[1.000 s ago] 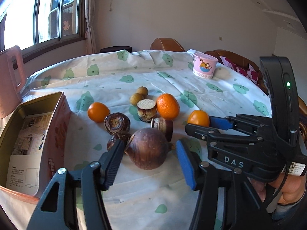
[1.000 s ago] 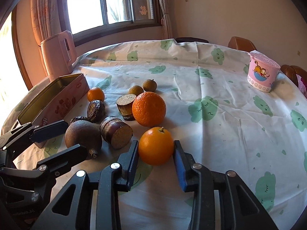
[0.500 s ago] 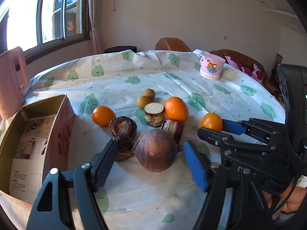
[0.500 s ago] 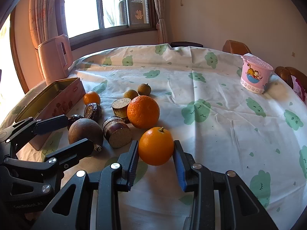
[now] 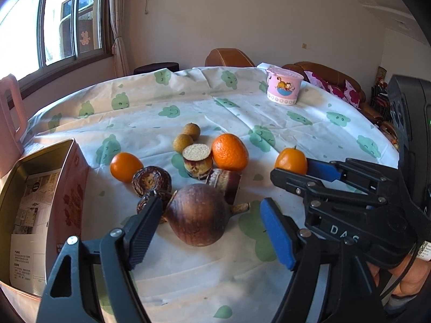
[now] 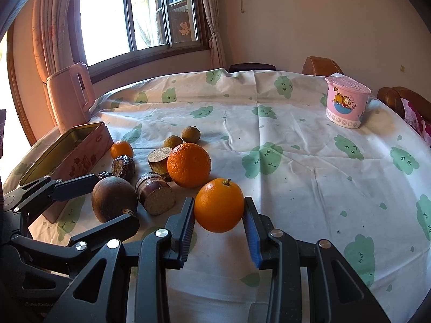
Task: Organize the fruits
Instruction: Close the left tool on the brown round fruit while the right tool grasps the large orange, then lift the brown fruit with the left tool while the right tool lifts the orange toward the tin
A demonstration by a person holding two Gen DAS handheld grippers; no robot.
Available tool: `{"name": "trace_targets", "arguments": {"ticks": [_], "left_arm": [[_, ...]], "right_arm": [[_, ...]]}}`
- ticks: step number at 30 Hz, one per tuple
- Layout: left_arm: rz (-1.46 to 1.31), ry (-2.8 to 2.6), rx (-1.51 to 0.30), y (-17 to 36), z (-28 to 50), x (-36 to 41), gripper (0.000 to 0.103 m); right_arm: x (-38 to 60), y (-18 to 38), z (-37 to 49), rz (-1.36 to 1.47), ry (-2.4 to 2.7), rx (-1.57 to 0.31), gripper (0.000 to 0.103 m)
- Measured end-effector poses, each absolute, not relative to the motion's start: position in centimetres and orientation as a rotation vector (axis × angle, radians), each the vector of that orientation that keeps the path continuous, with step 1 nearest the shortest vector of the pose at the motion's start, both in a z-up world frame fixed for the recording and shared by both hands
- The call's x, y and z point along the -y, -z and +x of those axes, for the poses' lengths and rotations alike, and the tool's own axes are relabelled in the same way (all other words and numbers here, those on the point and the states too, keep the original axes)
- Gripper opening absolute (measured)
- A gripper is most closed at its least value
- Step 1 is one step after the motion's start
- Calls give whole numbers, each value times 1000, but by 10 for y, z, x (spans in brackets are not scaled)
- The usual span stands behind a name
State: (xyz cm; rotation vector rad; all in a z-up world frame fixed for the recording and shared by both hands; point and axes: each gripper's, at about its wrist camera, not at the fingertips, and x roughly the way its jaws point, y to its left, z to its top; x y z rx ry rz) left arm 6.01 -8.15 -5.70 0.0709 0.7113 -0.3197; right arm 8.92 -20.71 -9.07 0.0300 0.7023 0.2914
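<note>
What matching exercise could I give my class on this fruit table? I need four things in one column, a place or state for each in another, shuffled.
Things:
1. stemmed orange
2. brown round fruit
3. pink tin box
4. cartoon cup

Places or states:
A. open, paper inside, at the table's edge
B. standing alone at the far side of the table
C. between the right gripper's fingers
D. between the left gripper's open fingers, a gap on its right side

Pairs: 1-C, 2-D, 3-A, 4-B

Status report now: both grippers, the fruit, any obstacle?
Right gripper shut on orange. Left gripper open around brown fruit, not gripping. Cut pieces crowd behind it.
</note>
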Motion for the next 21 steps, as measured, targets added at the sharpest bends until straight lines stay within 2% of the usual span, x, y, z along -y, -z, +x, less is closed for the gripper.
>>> {"name": "trace_targets", "arguments": {"ticks": [1,4,7,9,10,21], "left_arm": [[80,315,-724,59,60,82,78],[112,270,-758,65,61,86,69],[128,280,-761,67,61,89,68],[94,284,-759,66,62,83,60],[74,291,-763,66,63,80,49],[37,315,-706,60,54,76,47]], "right_arm": [[207,91,89,30,-292,-702,37],[208,91,90,33,-291,-703,37],[208,91,90,31,-291,-704,37],[208,91,90,30,-293,-703,37],[208,91,90,29,-293,-701,37],[204,88,83,6,-297,-668,37]]}}
